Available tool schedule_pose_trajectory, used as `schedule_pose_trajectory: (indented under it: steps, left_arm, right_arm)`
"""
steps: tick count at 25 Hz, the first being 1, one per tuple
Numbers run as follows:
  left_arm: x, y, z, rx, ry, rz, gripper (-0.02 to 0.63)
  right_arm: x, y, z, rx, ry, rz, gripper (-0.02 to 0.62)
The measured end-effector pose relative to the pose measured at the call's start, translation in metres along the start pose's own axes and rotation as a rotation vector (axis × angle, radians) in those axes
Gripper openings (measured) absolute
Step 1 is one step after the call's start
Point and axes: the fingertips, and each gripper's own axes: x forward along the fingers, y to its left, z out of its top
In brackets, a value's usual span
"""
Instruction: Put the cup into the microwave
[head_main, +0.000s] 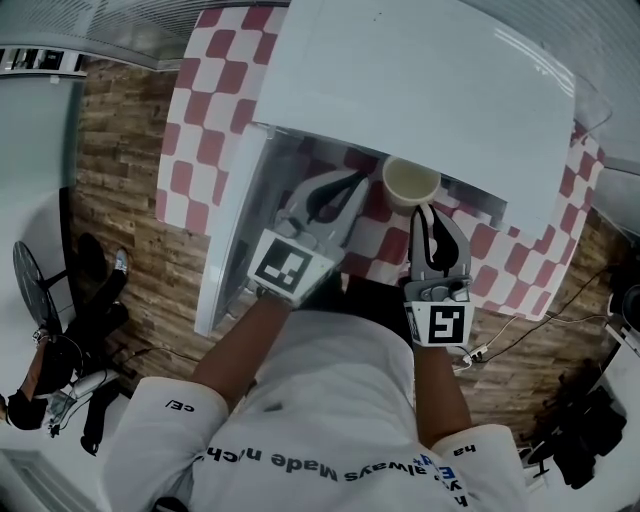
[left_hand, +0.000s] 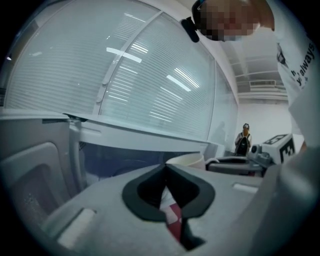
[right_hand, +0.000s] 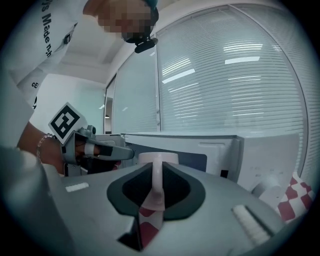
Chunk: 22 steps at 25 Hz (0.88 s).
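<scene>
Before one microwave (head_main: 420, 90), one cup (head_main: 411, 182) tight in right tool (head_main: 425, 212); left tool (head_main: 352, 180) closed, empty.

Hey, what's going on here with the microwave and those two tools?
A person is working two handheld tools at a white microwave that stands on a red-and-white checked cloth. Its door is open to the left. The right tool is clamped on a white cup, holding it at the oven's open front; whether it is inside yet is unclear. The left tool is shut and empty, beside the cup at the opening.
</scene>
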Motion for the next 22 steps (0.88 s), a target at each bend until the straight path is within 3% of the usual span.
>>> schedule_pose_trajectory:
  steps: [13,22]
  left_arm:
    - [0.030,0.029,-0.020,0.059,0.019,0.025,0.000]
    - [0.045,0.046,-0.027,0.048,0.014,0.042,0.000]
  right_arm:
    - [0.044,-0.016,-0.020,0.003,0.006,-0.029,0.043]
    - [0.073,-0.022,-0.022,0.002,-0.030,-0.047,0.043]
